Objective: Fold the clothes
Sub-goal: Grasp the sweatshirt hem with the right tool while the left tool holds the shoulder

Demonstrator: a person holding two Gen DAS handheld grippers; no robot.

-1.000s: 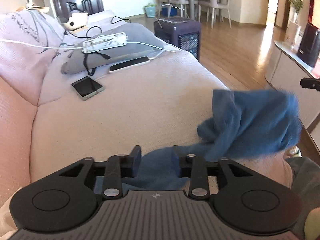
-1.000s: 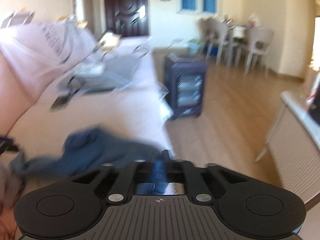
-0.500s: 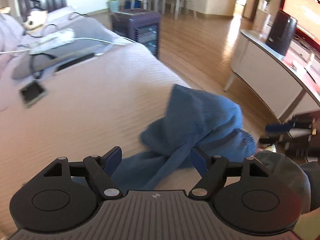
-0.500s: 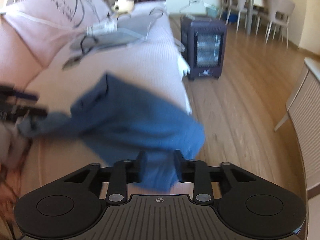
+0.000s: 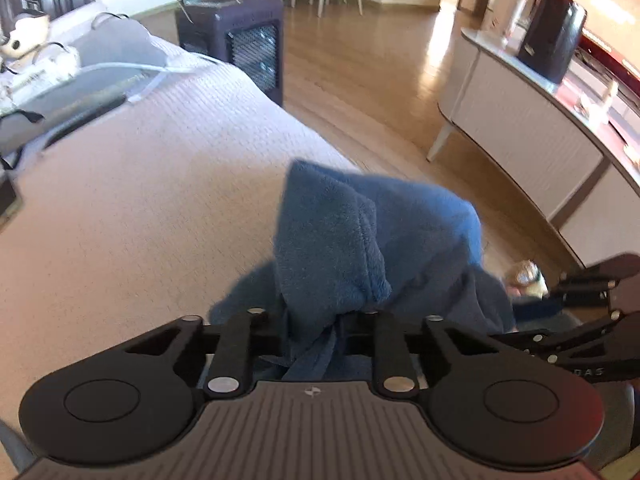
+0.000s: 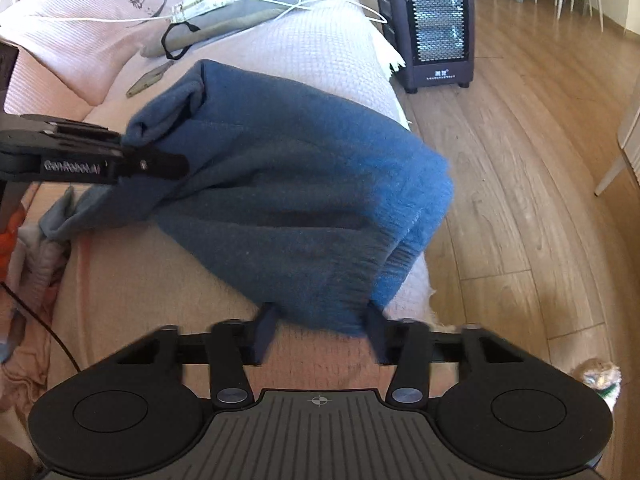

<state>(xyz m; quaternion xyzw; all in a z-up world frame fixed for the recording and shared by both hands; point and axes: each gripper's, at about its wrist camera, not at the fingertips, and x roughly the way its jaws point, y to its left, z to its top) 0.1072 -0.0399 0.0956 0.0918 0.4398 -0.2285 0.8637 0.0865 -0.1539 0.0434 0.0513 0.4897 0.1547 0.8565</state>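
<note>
A blue fleece garment [image 6: 288, 184] lies bunched on the pink sofa cover [image 6: 140, 292], near the seat's front edge. My left gripper [image 5: 312, 336] is shut on a twisted fold of the blue garment [image 5: 360, 240]. In the right wrist view the left gripper [image 6: 172, 164] comes in from the left and pinches the garment's far corner. My right gripper [image 6: 320, 332] stands open, its fingers spread either side of the ribbed hem. The left wrist view shows the right gripper [image 5: 568, 312] at the right edge, beside the cloth.
A dark space heater [image 6: 428, 28] stands on the wood floor beyond the sofa. Farther along the seat lie a grey cushion [image 6: 248, 16], a power strip [image 6: 204, 0] with cables and a phone [image 6: 148, 80]. A white TV cabinet [image 5: 520, 128] runs along the right. Other clothes [image 6: 36, 248] are piled at left.
My left gripper, open half a second ago, has shut on the garment again. My right gripper has opened off the hem, and the garment has dropped onto the sofa.
</note>
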